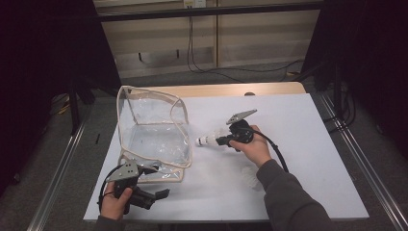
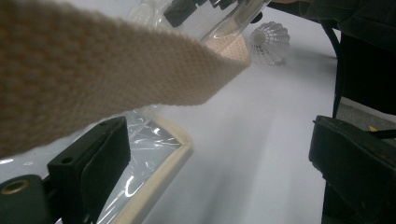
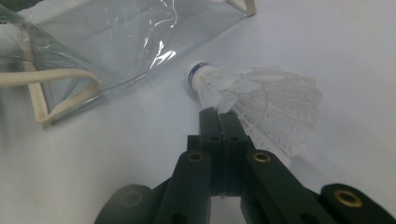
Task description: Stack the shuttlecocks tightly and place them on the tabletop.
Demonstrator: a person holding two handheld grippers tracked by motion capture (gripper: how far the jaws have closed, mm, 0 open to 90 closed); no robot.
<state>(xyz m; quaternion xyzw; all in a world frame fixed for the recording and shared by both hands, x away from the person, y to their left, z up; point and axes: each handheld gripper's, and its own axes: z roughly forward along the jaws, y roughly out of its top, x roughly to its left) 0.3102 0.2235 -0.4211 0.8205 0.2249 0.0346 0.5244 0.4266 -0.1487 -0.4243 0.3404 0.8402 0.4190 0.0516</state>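
In the high view your right gripper [image 1: 222,140], at centre frame, is clamped on a shuttlecock [image 1: 208,140] whose cork tip points left toward the clear bag [image 1: 154,134]; the shuttlecock's long axis lies roughly level, aimed at the bag's right edge with a short gap between them. Your left gripper [image 1: 159,196] sits at the lower left, just below the bag's near corner, jaws apart. A second shuttlecock [image 1: 251,176] lies on the tabletop [image 1: 308,144] near your right sleeve. In the left gripper view the jaws stand wide open with nothing pressed between them; the bag's woven strap [image 2: 93,79] crosses the upper left of the frame and its beige rim [image 2: 163,163] lies beside the left jaw, while the spare shuttlecock [image 2: 270,42] sits at the upper right. In the right gripper view your jaws are shut on the shuttlecock [image 3: 252,100] at the base of its feathers, cork toward the upper left, and the bag [image 3: 130,42] fills the upper left beyond it, its handle loop [image 3: 51,93] at far left. Judging from this, you are the nearer hand for loading; the mouth needs to face the cork.
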